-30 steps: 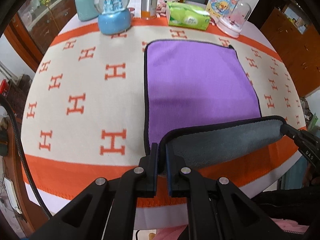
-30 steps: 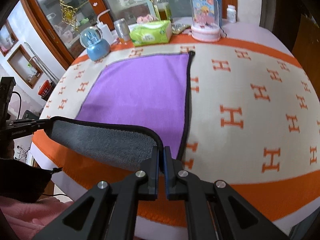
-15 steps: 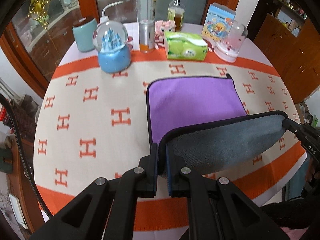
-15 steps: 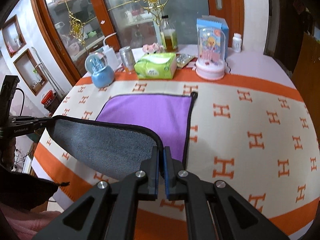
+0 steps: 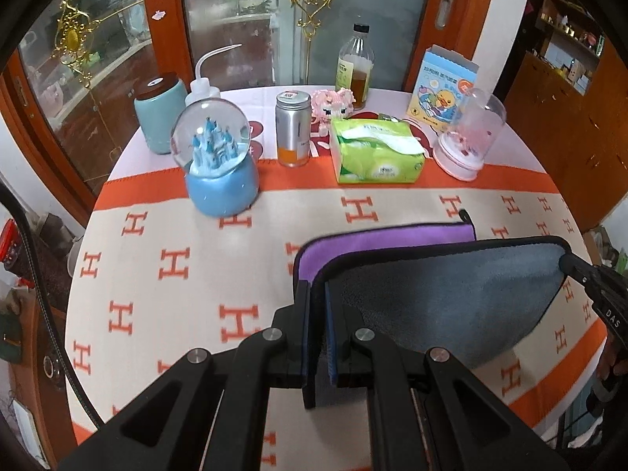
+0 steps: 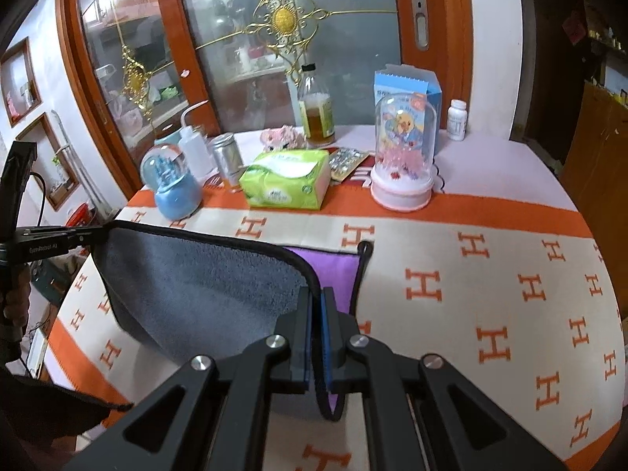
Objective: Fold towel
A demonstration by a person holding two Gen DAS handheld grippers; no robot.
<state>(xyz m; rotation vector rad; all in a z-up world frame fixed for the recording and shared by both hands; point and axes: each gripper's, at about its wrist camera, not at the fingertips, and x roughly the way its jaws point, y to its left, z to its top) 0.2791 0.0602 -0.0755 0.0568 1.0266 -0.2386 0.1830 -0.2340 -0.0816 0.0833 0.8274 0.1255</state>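
Note:
The towel [image 5: 443, 290] is purple on top, grey underneath, with a black hem. Its near edge is lifted and carried over the flat part, grey side [image 6: 196, 286] facing me. A strip of purple [image 5: 384, 237] shows beyond it on the table. My left gripper [image 5: 318, 298] is shut on the towel's near left corner. My right gripper [image 6: 316, 302] is shut on the near right corner. Each gripper shows at the other view's edge, the right gripper [image 5: 588, 274] and the left gripper [image 6: 59, 235].
The round table has a cream and orange cloth [image 5: 176, 267] with H marks. Along the far side stand a blue snow globe [image 5: 218, 165], a metal can [image 5: 292, 133], a green tissue pack [image 5: 373, 153], a pink dome ornament [image 5: 467, 133], a bottle [image 5: 355, 66] and a teal jar [image 5: 159, 114].
Both grippers have lifted the towel's near edge and carried it away from me over the flat part. Much less purple shows now.

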